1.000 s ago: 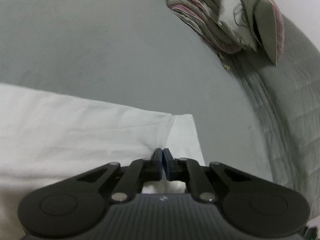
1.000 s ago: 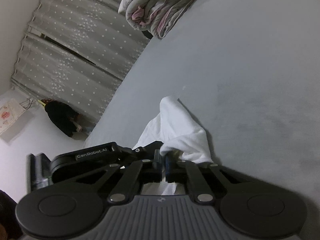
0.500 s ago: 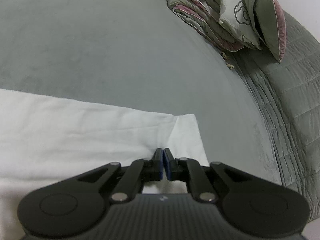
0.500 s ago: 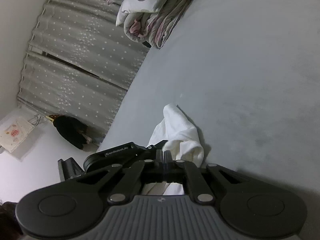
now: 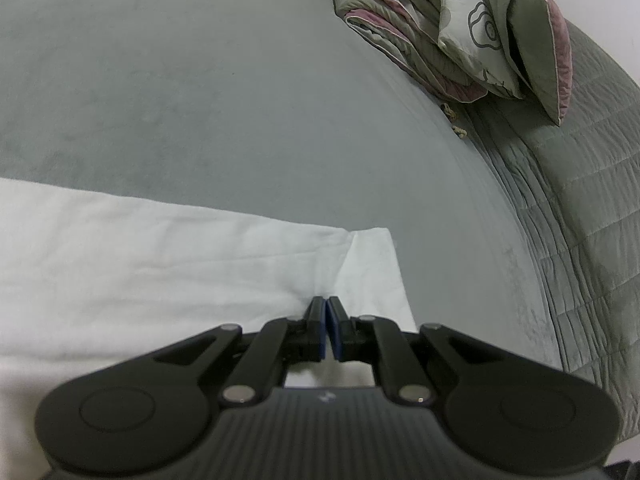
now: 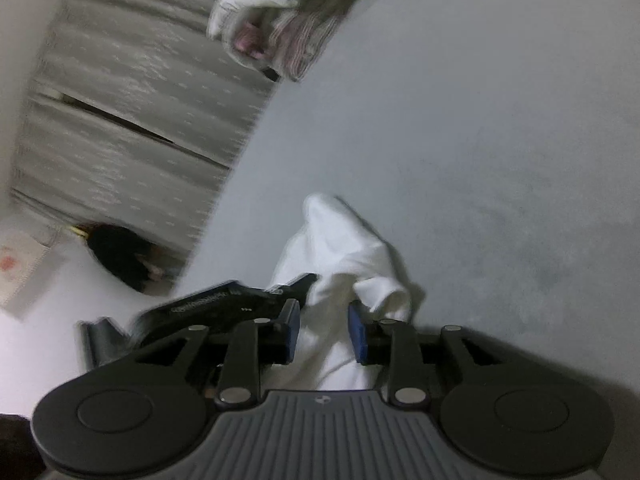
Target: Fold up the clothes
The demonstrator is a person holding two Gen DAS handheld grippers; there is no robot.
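Lying across the grey bed (image 5: 208, 92), the white cloth (image 5: 160, 264) spreads flat toward the left, its corner ending near the bed's quilted edge. The left gripper (image 5: 328, 322) is clenched on the cloth near that corner, just as it was a second ago, and has not shifted. The right gripper (image 6: 324, 328) is where things differ: a second ago it was pinched tight on a bunched fold, and now its jaws have just been opening, the blue pads (image 6: 357, 330) standing apart with the cloth (image 6: 340, 248) loose between them, released. Its view is blurred and has tilted somewhat. A rumpled quilt (image 5: 452, 28) sits at the far end of the bed, with grey curtains (image 6: 120, 120) beyond.
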